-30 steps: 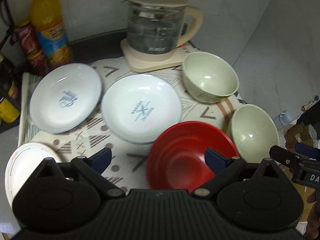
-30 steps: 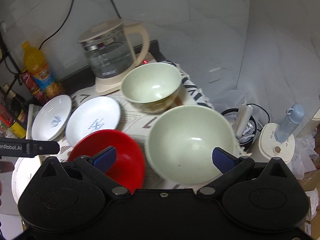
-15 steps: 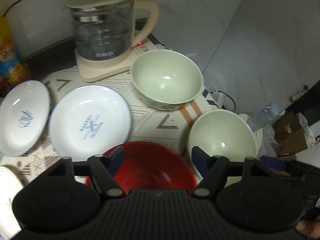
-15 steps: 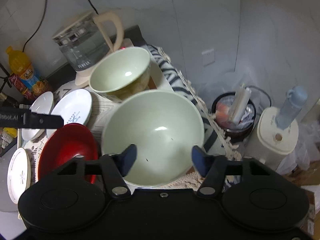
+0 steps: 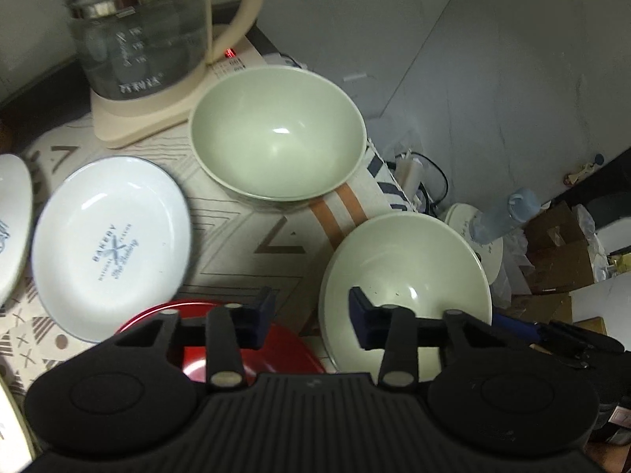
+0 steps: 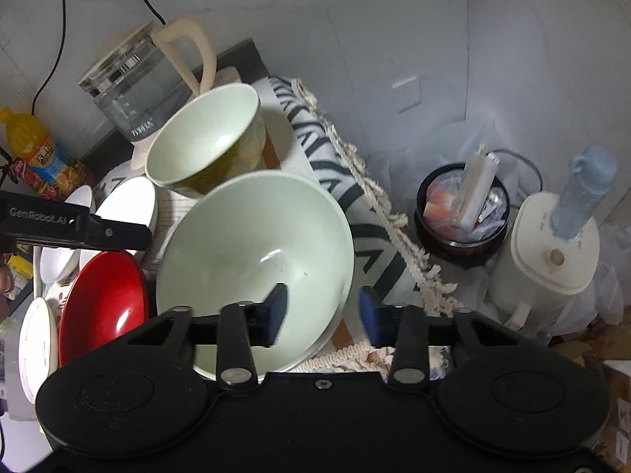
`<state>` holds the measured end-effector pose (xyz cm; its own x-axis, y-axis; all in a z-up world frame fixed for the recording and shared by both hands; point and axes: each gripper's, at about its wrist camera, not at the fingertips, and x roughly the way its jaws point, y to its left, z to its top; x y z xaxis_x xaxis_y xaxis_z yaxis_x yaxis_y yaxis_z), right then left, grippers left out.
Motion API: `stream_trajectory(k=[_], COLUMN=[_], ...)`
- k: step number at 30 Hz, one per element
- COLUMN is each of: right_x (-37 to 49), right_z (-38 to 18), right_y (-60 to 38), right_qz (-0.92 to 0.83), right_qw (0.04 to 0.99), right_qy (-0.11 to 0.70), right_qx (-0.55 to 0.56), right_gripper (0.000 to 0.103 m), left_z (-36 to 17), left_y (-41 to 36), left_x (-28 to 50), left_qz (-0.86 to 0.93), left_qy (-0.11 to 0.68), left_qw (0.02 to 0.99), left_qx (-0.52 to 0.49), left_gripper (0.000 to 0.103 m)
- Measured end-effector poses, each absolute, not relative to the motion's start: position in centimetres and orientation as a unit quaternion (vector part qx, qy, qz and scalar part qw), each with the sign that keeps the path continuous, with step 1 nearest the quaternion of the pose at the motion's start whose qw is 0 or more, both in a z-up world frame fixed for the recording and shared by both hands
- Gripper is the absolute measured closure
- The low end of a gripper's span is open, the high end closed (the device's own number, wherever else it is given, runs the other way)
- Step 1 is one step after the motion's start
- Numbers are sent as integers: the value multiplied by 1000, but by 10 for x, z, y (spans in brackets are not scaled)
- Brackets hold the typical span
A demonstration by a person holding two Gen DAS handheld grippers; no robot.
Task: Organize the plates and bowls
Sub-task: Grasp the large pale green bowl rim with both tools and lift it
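Left tool (image 5: 311, 307): closing, straddling near green bowl's (image 5: 406, 276) left rim.
Right tool (image 6: 321, 311): closing over its right rim.
Stacked: nothing; red bowl (image 6: 102, 303), far green bowl (image 5: 276, 134), plates (image 5: 110, 244) lay separate on table (image 5: 252, 232).
Left: everything.

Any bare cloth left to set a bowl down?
One patch of tablecloth shows, bordered by the white plate, far green bowl, near green bowl and red bowl. Elsewhere crowded: the kettle fills the back and dishes line the left.

Both wrist views look steeply down, close; both show the near green bowl (image 5: 406, 272).
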<state>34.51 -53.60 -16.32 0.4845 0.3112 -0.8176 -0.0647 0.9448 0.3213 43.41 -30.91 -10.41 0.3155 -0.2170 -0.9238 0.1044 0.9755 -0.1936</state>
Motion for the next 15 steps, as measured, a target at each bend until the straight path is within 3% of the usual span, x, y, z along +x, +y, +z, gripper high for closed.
stream_trajectory(k=[9,15], right_x=[349,349], right_z=[-172,-179], right_y=[-543,-545], right_qz=[112,117], right_qw=[841,831], right_qy=[510,522], right_qx=[143,154], right_gripper=[75,77], left_z=[-126,-139], left_y=[-321,-330], left_x=[459,470], left_qz=[-112,-108], left_qy=[603,624], left_qw=[786,772], left_qx=[-72,-55], left_gripper=[82,85])
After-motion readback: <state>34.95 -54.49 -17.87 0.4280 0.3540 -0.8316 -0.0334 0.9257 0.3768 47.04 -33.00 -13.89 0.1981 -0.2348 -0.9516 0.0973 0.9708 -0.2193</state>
